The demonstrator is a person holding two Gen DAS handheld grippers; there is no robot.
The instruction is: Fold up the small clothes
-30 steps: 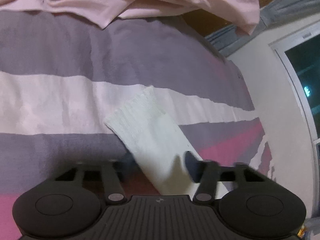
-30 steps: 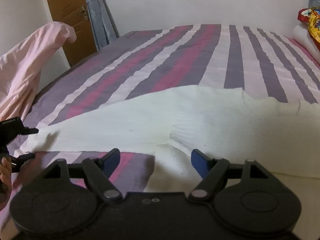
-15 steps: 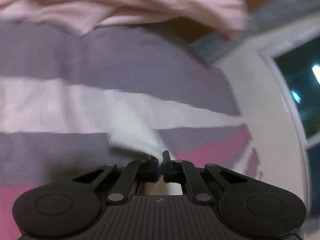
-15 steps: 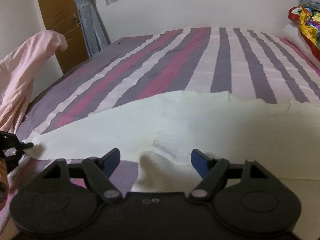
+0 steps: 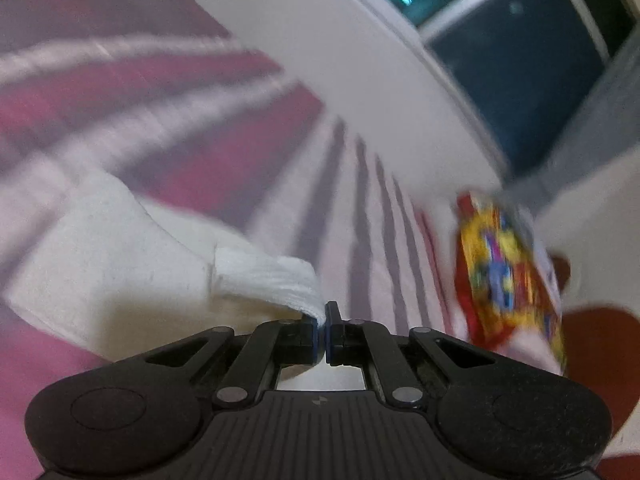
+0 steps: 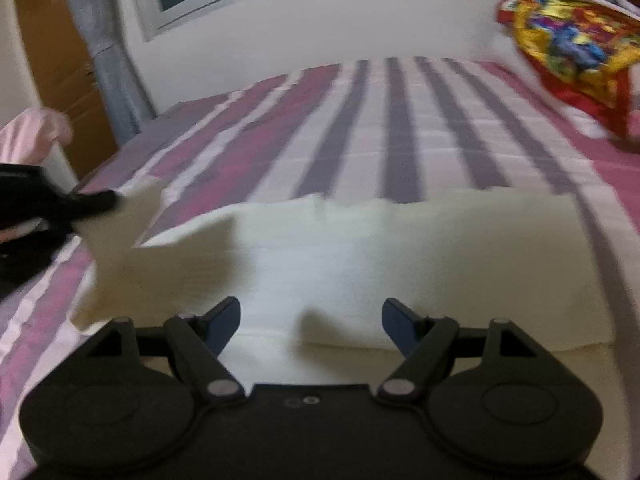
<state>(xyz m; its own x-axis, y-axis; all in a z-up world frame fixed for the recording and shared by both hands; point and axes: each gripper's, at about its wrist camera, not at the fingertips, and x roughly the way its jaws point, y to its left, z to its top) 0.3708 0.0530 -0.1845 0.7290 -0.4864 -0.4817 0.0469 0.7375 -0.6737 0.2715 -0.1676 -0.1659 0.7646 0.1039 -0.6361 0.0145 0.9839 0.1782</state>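
Currently, step: sleeve fold on the white knit sweater was in hand.
Left gripper: jaws pressed together, pinching the ribbed cuff; the sleeve ran off to its left, lifted clear of the bedsheet.
Right gripper: jaws spread wide, holding nothing, poised just above the near part of the sweater body.
Sweater position: spread flat directly ahead of the right gripper, running across its view; one sleeve stretched out to its left, where the left gripper gripped the end.
Next move (judgement): carry the cuff across onto the body and lay it flat; the right gripper would likely need to pin or smooth the body so it doesn't drag.
Risk (judgement): a thin pinch on the cuff edge could slip under tension.
Materials: sweater was soft, fuzzy knit, off-white, limp, with a tighter ribbed cuff; bedsheet was smooth woven cloth in pink, purple and white stripes.
Other: glossy, crinkled multicolour packet lay well beyond the right gripper to its right; pink cloth far left.
View quality: both blurred.
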